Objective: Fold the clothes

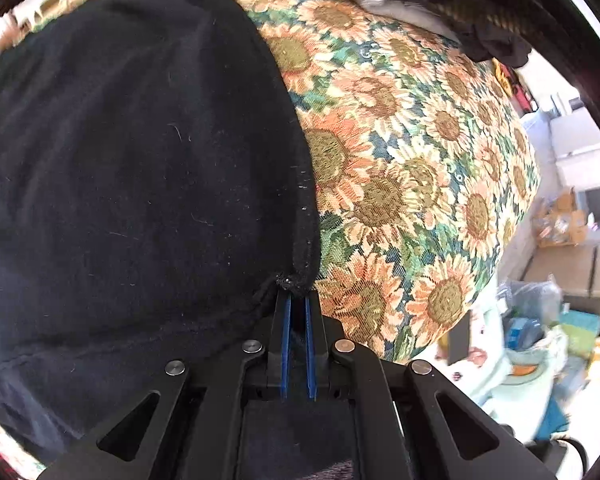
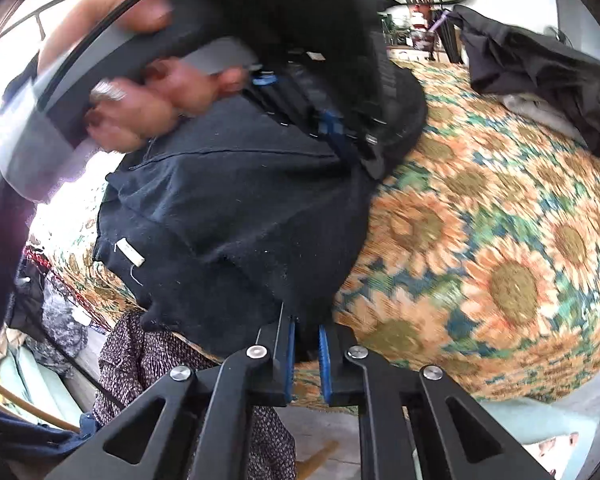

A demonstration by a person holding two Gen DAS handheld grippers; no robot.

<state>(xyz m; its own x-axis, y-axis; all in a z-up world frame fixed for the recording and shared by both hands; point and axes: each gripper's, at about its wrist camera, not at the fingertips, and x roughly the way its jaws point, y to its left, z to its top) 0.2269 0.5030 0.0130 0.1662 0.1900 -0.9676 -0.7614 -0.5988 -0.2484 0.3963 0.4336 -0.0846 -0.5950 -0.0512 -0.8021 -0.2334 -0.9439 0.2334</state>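
Observation:
A black garment (image 1: 132, 168) lies spread on a table covered with a sunflower-print cloth (image 1: 412, 168). My left gripper (image 1: 298, 294) is shut on the garment's hem corner at the right edge of the fabric. In the right wrist view the same black garment (image 2: 236, 208) lies partly folded, with a white label showing. My right gripper (image 2: 306, 322) is shut on its near edge. The left gripper (image 2: 336, 132) and the hand holding it show above, pinching the garment's far corner.
A dark pile of clothes (image 2: 540, 76) with a light garment under it lies at the table's far right. A patterned dark cloth (image 2: 148, 364) hangs off the near table edge. Boxes and bags (image 1: 540, 332) crowd the floor beyond the table.

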